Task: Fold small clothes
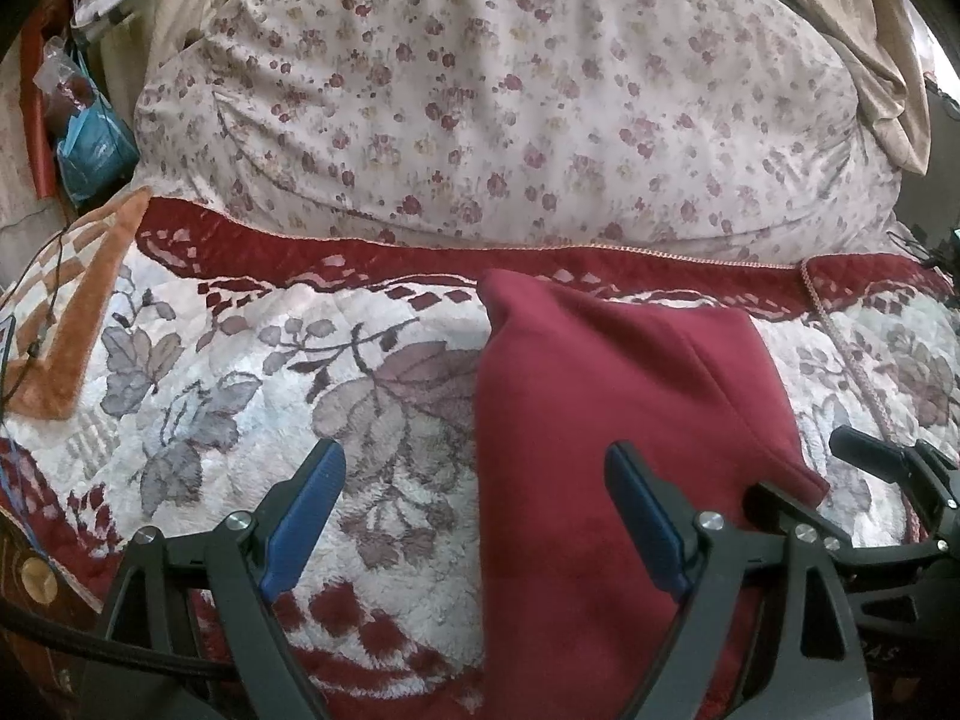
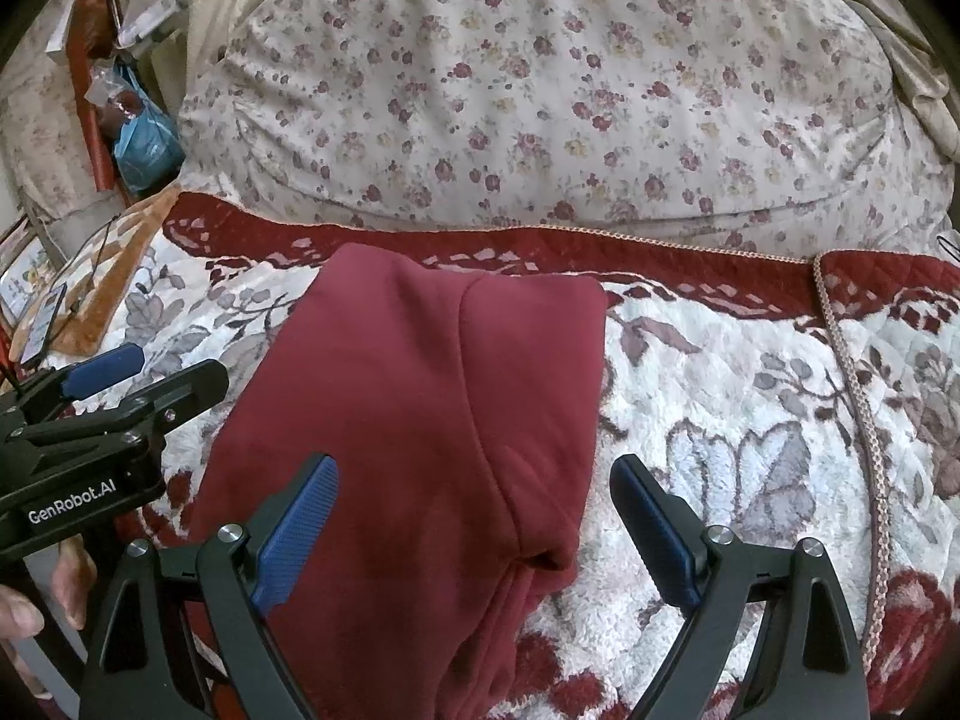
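With both my left gripper (image 1: 474,516) and right gripper (image 2: 474,522) spread and empty, I should pinch the maroon garment (image 2: 420,396) near its edges, lifting evenly.

Floral pillow (image 1: 516,96) walls the far side behind the blanket (image 1: 240,372).

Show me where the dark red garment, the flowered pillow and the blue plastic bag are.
dark red garment (image 2: 420,396), right wrist view, its flat middle.
flowered pillow (image 1: 510,108), left wrist view, its centre.
blue plastic bag (image 2: 147,144), right wrist view, its front.
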The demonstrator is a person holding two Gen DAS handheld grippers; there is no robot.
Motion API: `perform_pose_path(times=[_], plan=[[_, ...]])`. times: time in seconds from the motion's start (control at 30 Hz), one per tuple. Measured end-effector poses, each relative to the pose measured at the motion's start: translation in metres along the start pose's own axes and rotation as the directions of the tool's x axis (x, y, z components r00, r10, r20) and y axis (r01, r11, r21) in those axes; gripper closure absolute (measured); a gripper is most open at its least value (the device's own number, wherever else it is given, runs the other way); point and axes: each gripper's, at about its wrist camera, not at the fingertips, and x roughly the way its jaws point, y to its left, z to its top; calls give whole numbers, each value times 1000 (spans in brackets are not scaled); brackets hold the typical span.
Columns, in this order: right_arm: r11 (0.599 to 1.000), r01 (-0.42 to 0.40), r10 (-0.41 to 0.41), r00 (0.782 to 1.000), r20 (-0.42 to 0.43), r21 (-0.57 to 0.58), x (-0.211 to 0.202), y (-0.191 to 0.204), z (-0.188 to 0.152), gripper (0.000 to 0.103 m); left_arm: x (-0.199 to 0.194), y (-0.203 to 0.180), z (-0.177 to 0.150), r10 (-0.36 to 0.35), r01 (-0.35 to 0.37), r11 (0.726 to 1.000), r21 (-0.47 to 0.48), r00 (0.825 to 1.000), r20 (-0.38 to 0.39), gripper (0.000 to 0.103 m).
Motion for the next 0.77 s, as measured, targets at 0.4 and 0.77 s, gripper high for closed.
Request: perform_pose_path(times=[0.4, 0.77], plan=[[1000, 3, -3, 1000, -15, -6, 6, 1, 2, 8, 5, 0, 0, 1, -1, 1000, 2, 1000, -4, 16], [1000, 1, -1, 999, -37, -14, 16, 0, 2, 8, 20, 3, 0, -14, 14, 1000, 8, 1000, -9, 16]])
